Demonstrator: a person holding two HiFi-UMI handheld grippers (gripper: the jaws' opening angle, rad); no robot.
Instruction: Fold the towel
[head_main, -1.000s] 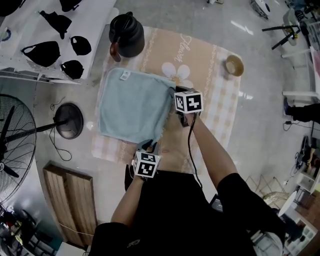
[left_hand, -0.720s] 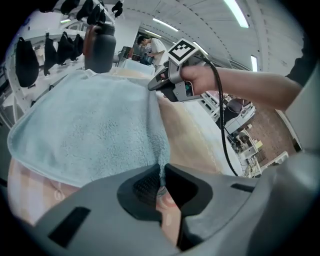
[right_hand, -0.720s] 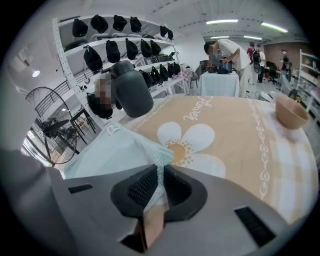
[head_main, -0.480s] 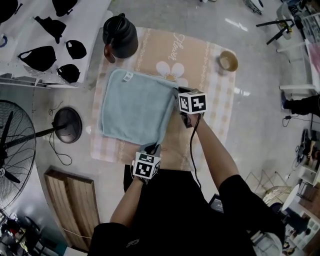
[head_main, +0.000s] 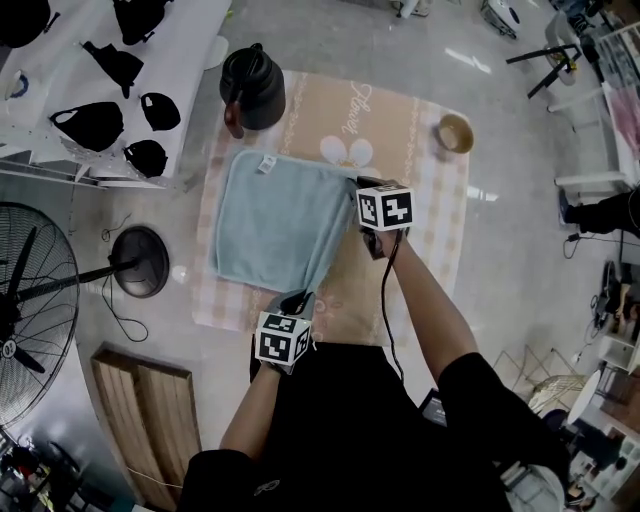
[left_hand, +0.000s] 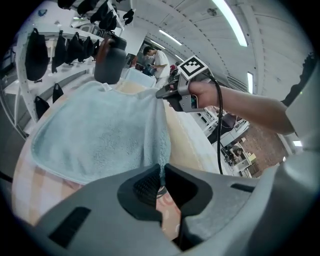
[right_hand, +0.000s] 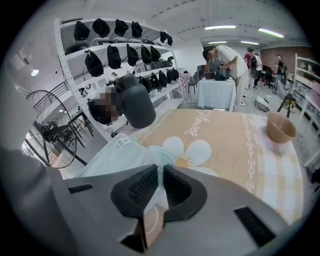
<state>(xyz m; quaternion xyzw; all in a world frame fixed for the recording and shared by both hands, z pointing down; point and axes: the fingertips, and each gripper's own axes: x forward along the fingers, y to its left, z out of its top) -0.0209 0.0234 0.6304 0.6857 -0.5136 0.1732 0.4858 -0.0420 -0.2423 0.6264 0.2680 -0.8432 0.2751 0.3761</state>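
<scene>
**Both corners pinched, edge coming up**

The left hand-held gripper (left_hand: 161, 171) and right hand-held gripper (right_hand: 160, 172) have just been closing. Each now clamps a corner of the pale blue towel (head_main: 270, 215). That edge lay flat a second ago and is now raised between them. The rest lies on the cloth-covered bench (head_main: 430, 250). Carrying the edge across to the opposite side looks like the next step.

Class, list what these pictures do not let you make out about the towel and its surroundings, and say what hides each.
- Head view: the towel corner held by the right gripper is covered by that gripper's marker cube.
- Left gripper view: part of the towel's near hem lies behind the left gripper body.
- Head view: print on the towel's tag is too small to read.
- Head view: the fan is cut off by the left edge.
</scene>
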